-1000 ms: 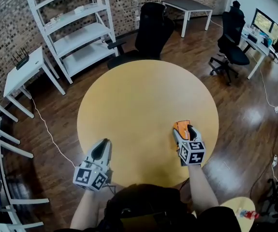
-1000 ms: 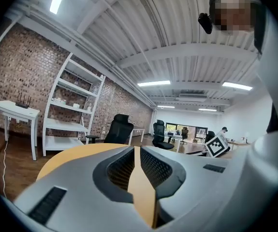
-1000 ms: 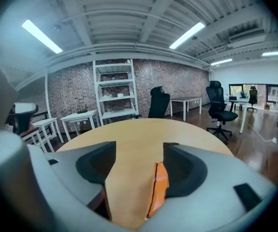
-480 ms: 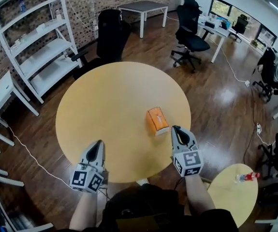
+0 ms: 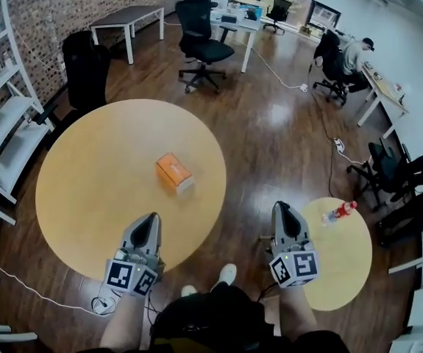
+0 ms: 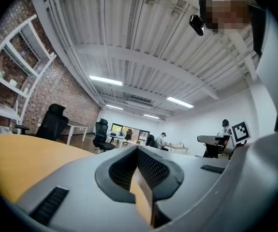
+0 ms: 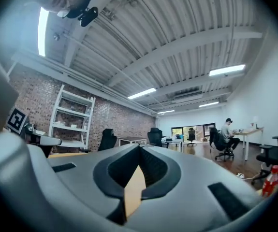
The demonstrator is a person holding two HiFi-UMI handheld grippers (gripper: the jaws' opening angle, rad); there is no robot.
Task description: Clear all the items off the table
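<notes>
Left claw [image 5: 151, 219] clenched, empty; right claw [image 5: 281, 207] the same. Orange box [image 5: 174, 173] lies on the round surface [image 5: 86, 186], long axis slanting far-left. From the box, left claw's nearer; right claw's well off, over the floor.

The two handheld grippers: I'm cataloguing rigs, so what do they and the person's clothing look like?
The left gripper and right gripper match: light grey tapered shells, dark textured pads lining the jaws, and a white cube with black square markers at the rear. The person wears a dark top and light shoes.
</notes>
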